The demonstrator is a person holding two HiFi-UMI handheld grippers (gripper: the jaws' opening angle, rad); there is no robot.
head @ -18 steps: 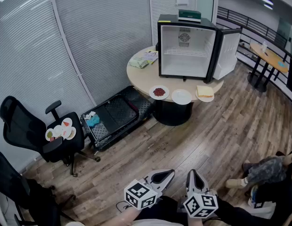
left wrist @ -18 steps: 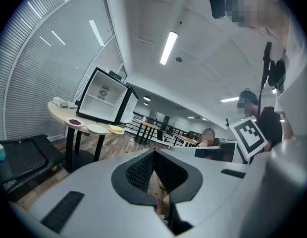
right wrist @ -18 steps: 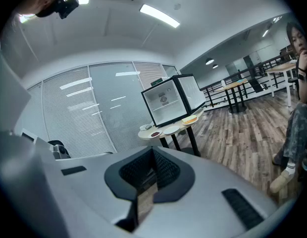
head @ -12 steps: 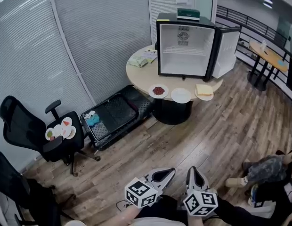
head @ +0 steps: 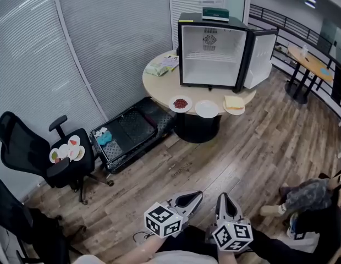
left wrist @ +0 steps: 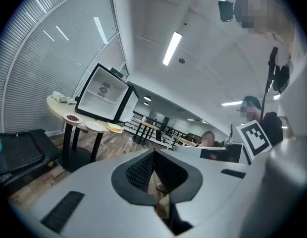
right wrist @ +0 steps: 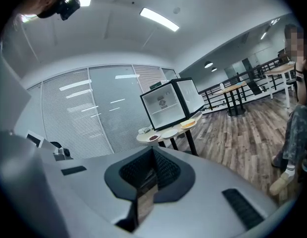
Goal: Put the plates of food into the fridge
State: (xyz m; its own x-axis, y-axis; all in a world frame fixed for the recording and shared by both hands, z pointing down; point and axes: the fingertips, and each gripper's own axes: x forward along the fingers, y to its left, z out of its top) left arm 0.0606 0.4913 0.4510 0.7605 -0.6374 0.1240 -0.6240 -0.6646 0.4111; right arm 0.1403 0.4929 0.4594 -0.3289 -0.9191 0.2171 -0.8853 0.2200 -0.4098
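Note:
An open mini fridge [head: 208, 56] stands empty on a round table [head: 159, 84], its door [head: 259, 51] swung to the right. Three plates lie along the table's front edge: one with red food [head: 180, 103], a bare white one [head: 206, 109] and one with a sandwich [head: 234, 105]. The same plates show far off in the left gripper view [left wrist: 95, 125] and the right gripper view [right wrist: 168, 132]. My left gripper [head: 195, 193] and right gripper [head: 224, 197] are held low and close to my body, far from the table. Both are shut with nothing in them.
A black office chair [head: 27, 147] at the left carries several small plates [head: 66, 152]. An open black suitcase [head: 132, 132] lies on the wood floor beside the table. A green box [head: 215, 14] tops the fridge. A seated person's legs [head: 305, 198] are at the right; another table [head: 308, 59] stands beyond.
The table, fridge and plates have drifted slightly left and up in the head view. Both grippers stay shut low in front of me.

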